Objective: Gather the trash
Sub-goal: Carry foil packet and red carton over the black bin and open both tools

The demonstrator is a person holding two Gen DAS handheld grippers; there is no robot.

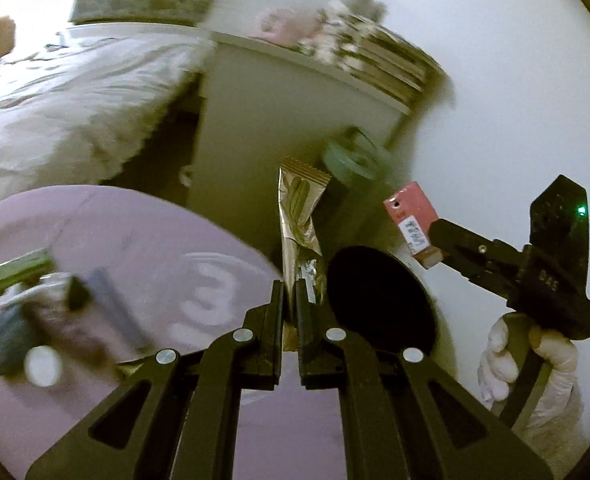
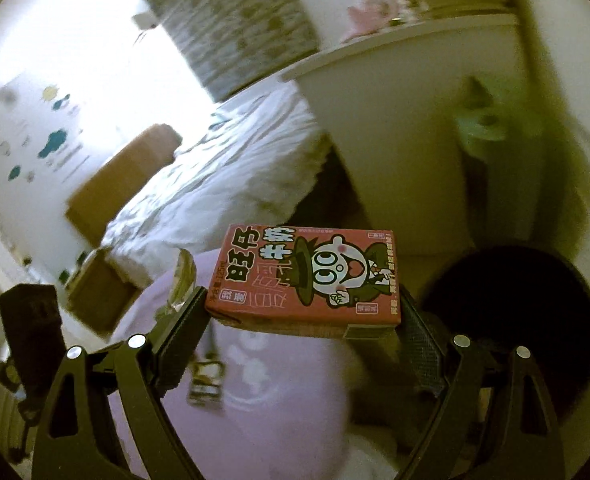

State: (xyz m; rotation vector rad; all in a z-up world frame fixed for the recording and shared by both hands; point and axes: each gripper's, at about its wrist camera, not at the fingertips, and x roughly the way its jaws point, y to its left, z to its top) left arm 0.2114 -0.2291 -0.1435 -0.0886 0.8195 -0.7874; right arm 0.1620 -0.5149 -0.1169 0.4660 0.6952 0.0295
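My left gripper (image 1: 290, 300) is shut on a gold foil snack wrapper (image 1: 300, 216) that stands upright between its fingers, beside a round black bin (image 1: 379, 296). My right gripper (image 2: 303, 312) is shut on a red milk carton (image 2: 307, 276), held flat across its jaws. The carton (image 1: 411, 222) and the right gripper (image 1: 443, 236) also show in the left wrist view, to the right of and above the bin. The bin (image 2: 511, 312) lies to the right in the right wrist view. More trash (image 1: 43, 312) lies on a lilac round rug (image 1: 143, 240).
A white nightstand (image 1: 271, 120) stacked with books (image 1: 383, 60) stands behind the bin, with a teal lidded container (image 1: 351, 158) beside it. A bed with a white quilt (image 1: 67, 92) is at the left. A cardboard box (image 2: 99, 292) sits by the bed.
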